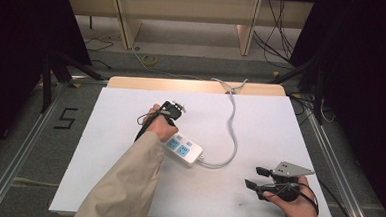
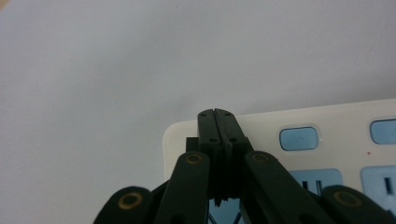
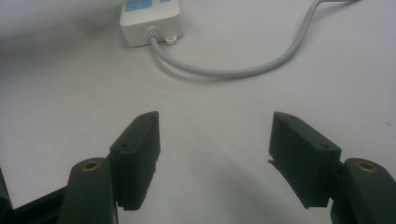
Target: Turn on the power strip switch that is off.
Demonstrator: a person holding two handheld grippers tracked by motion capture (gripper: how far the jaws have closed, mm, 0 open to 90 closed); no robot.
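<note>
Tabletop point(image 1: 131, 110) under white sheet, carrying one white power strip point(image 1: 184, 149) with blue sockets, its grey cord point(image 1: 233, 135) looping away to the far edge. Left gripper point(image 2: 218, 113) has fingers pressed fully together, holding nothing, tips poised over the strip's end corner beside a blue switch button point(image 2: 299, 138); likely set to press it. Right gripper point(image 3: 215, 140) hangs back, fingers point(image 3: 137, 140) wide, empty, strip well ahead of them.
</note>
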